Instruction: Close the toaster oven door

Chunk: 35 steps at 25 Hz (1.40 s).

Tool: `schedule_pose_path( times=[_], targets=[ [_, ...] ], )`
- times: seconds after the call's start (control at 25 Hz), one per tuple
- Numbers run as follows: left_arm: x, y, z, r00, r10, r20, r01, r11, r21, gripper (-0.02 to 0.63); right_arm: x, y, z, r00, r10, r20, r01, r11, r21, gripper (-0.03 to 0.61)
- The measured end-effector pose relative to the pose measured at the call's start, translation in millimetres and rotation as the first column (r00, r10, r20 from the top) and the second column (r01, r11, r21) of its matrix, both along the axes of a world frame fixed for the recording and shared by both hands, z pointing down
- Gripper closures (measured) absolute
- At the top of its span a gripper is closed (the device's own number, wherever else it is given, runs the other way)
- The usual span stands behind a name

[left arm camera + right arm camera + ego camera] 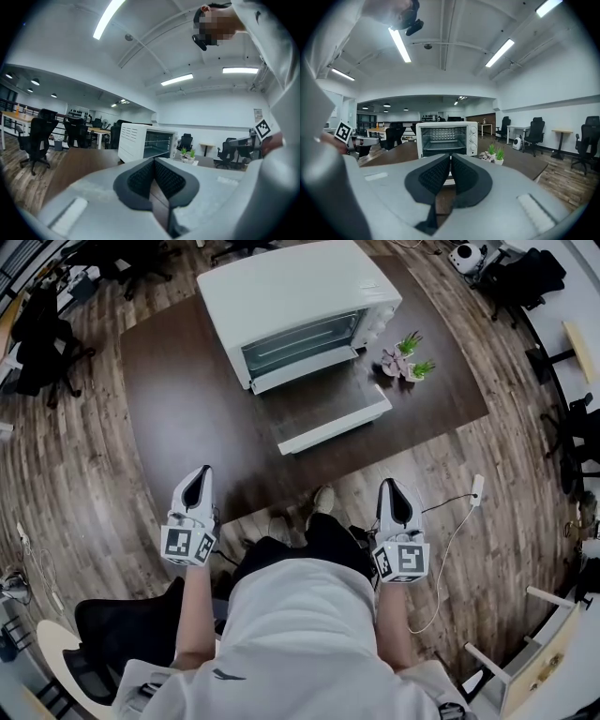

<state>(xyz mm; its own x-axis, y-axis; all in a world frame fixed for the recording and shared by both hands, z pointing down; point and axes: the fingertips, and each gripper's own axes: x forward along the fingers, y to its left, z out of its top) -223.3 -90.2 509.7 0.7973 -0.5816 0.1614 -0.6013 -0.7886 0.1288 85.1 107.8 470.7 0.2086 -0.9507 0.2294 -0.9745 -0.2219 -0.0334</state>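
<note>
White toaster oven (291,296) sits at twelve o'clock on the dark table (187,409), its door (333,420) dropped open toward six. Left gripper view: the left gripper (153,164) has its jaws pressed together on nothing, oven at twelve. Right gripper view: the right gripper (450,159) is likewise closed and empty, the oven cavity gaping at twelve.
</note>
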Motion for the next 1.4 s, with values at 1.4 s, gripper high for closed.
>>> schedule_pose_path(
  times=[1.4],
  targets=[
    [60,-90,-25,0.968,-0.244,0.063,0.240,0.968,0.070,0.614,140,-123,195,0.959,-0.120,0.256,0.208,0.913,-0.350,0.454]
  ],
)
